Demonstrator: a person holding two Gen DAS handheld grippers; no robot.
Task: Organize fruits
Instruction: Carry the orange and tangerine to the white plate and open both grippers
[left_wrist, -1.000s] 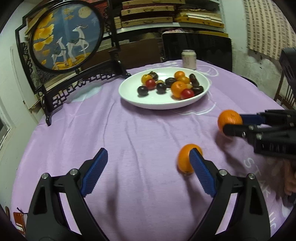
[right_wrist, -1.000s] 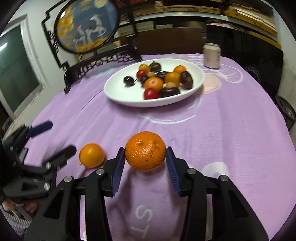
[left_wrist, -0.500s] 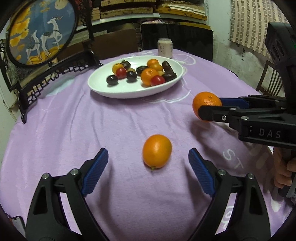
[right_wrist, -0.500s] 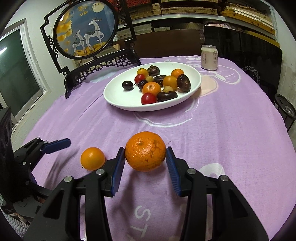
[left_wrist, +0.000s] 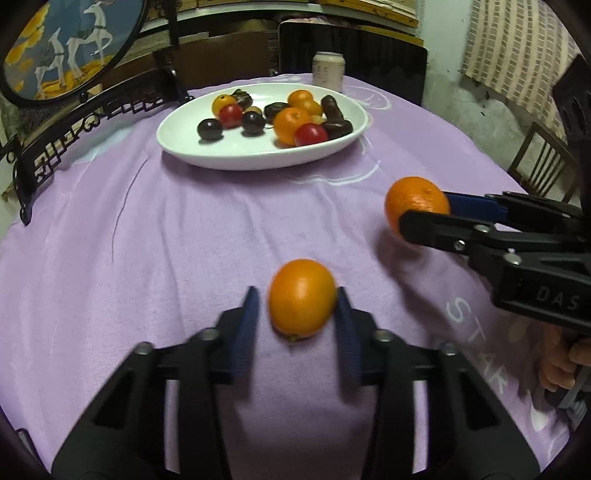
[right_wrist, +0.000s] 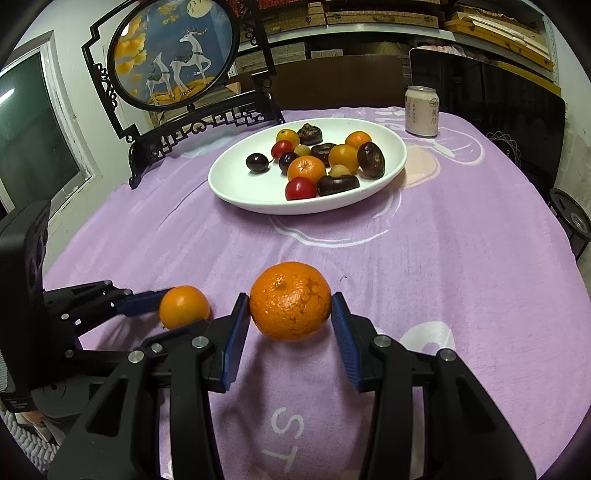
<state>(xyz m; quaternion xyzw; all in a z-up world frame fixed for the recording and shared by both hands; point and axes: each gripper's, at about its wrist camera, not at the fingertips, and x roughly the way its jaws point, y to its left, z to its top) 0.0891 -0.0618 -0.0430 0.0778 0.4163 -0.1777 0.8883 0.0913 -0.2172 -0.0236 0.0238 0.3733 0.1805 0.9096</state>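
A smooth small orange (left_wrist: 301, 298) lies on the purple tablecloth between the blue pads of my left gripper (left_wrist: 297, 306); the jaws have closed in around it, the right pad touching, a thin gap at the left pad. It also shows in the right wrist view (right_wrist: 183, 307). My right gripper (right_wrist: 290, 314) is shut on a rough mandarin (right_wrist: 290, 301) and holds it just above the cloth; the mandarin also shows in the left wrist view (left_wrist: 415, 204). A white oval plate (left_wrist: 184, 146) with several small fruits stands farther back, and shows in the right wrist view (right_wrist: 236, 192).
A drink can (right_wrist: 422, 110) stands behind the plate at the right. A black-framed round deer screen (right_wrist: 173, 51) stands at the table's back left. Dark chairs stand behind the table. The purple cloth (right_wrist: 443, 258) covers the round table.
My left gripper has moved forward around the small orange and its jaws have closed in from wide open. My right gripper still holds the mandarin in about the same place.
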